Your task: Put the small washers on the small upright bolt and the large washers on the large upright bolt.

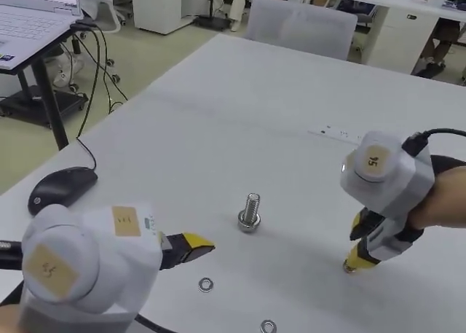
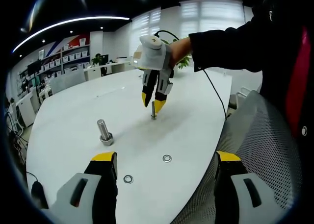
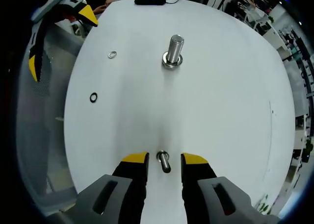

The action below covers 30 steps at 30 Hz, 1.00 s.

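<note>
The small bolt stands upright on the white bench, near its right-hand part in the head view. It sits between the jaws of the right tool, which points down at it. The jaws are a little apart, with a thin gap on each side of the bolt, so they have no grip on it.

The large bolt stands upright near the middle of the bench, well apart from the small one, with a ring round its foot. Whether that ring is a washer or part of the bolt I cannot tell.

One washer lies flat on the bench in front of the large bolt, toward the person. A second washer lies nearer the bench edge. Their sizes cannot be told apart.

The left tool hangs above the near edge of the bench with its jaws spread wide and nothing between them. It is aimed across the two loose washers toward the bolts.

A black mouse rests on the bench's left side.
</note>
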Available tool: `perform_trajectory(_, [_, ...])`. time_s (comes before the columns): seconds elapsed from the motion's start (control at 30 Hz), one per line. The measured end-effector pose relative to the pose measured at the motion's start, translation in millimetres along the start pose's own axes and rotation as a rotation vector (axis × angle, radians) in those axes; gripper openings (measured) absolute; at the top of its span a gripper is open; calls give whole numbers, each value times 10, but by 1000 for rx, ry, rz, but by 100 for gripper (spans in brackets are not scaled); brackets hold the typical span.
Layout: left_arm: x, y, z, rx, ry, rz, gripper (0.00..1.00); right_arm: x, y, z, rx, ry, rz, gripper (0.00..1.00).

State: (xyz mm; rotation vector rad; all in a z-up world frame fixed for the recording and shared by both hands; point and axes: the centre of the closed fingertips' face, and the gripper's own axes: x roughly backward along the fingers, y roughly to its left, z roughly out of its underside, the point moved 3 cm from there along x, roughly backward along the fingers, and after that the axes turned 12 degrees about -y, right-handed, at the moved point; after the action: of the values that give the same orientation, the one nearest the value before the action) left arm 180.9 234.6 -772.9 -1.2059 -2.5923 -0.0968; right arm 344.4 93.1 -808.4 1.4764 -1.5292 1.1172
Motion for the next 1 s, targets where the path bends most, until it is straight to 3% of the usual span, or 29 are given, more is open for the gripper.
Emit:
perform_trajectory(0.23, [-10, 10, -14, -3, -7, -1, 81, 129, 17, -191, 50, -25, 31, 28])
perform_trajectory(0.43, [-18, 16, -29, -7, -15, -1, 81, 176, 175, -451, 95, -63, 16, 29])
perform_trajectory(0.63, [-14, 25, -49, -11, -28, -8, 80, 89, 378, -588, 137, -69, -21, 29])
perform_trajectory(1.0, [-6, 19, -71, -18, -39, -14, 80, -169, 792, -660, 153, -67, -110, 28])
